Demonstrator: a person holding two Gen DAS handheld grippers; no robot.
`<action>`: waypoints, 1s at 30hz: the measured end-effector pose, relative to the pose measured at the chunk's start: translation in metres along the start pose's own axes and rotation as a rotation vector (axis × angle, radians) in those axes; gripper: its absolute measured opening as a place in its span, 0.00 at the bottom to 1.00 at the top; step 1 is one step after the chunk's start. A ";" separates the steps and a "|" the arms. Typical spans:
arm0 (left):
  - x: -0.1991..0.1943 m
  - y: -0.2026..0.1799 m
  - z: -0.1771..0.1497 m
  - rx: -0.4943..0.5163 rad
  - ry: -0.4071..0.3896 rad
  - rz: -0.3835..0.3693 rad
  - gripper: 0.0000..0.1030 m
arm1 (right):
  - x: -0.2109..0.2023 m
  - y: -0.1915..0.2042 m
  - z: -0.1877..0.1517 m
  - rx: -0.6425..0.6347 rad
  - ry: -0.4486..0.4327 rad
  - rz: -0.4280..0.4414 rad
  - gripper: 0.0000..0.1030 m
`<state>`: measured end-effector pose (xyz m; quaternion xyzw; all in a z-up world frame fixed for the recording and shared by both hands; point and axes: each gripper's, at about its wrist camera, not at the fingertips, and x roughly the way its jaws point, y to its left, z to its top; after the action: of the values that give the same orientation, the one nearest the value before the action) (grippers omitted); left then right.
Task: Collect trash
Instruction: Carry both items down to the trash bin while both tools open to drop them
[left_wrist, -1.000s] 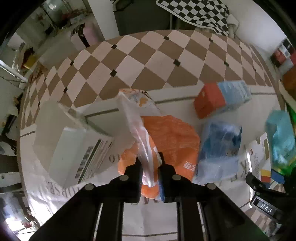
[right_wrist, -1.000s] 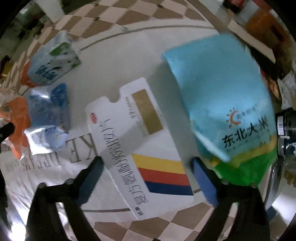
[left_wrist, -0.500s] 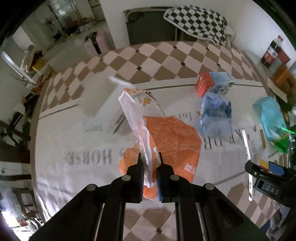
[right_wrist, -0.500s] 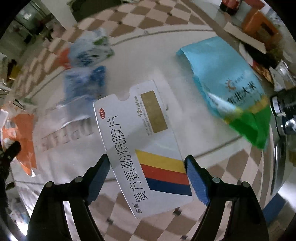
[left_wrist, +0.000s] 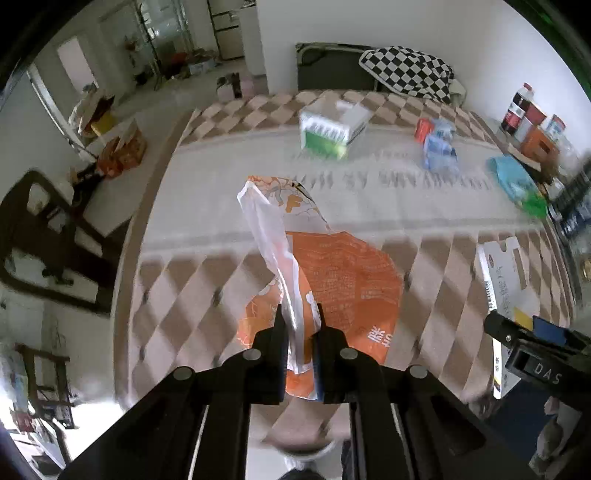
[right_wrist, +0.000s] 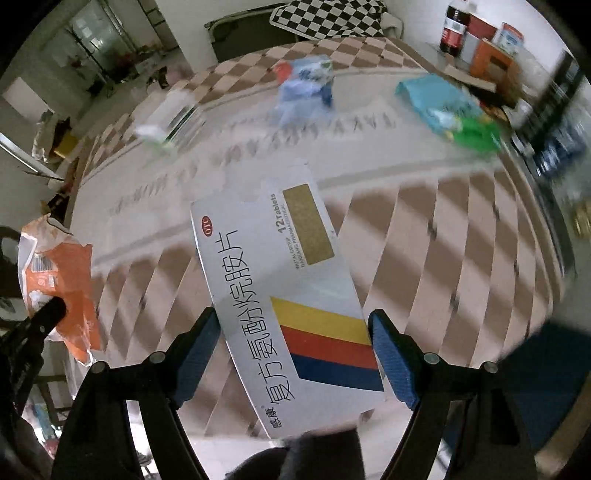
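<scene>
My left gripper is shut on an orange and white plastic wrapper and holds it in the air above the table's near edge. My right gripper is shut on a flat white medicine box with yellow, red and blue stripes, also lifted off the table. The medicine box also shows at the right of the left wrist view. The wrapper also shows at the left of the right wrist view.
On the checkered tablecloth lie a green and white carton, a red and blue carton, a blue plastic pack and a blue-green bag. Bottles and boxes stand far right. A dark chair stands left.
Both grippers have risen and pulled back from the table with their items. The table's objects now look farther away.
</scene>
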<state>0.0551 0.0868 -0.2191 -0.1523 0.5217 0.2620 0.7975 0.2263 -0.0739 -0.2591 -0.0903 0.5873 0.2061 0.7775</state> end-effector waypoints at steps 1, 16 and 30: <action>-0.003 0.009 -0.015 -0.001 0.006 -0.004 0.08 | -0.003 0.005 -0.018 0.003 0.001 -0.001 0.81; 0.065 0.074 -0.214 -0.150 0.384 -0.133 0.09 | 0.039 0.030 -0.272 0.136 0.279 0.080 0.80; 0.355 0.057 -0.320 -0.218 0.650 -0.231 0.77 | 0.341 -0.005 -0.386 0.309 0.524 0.188 0.60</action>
<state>-0.1053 0.0604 -0.6722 -0.3698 0.6963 0.1623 0.5933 -0.0329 -0.1536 -0.6970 0.0333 0.7977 0.1553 0.5817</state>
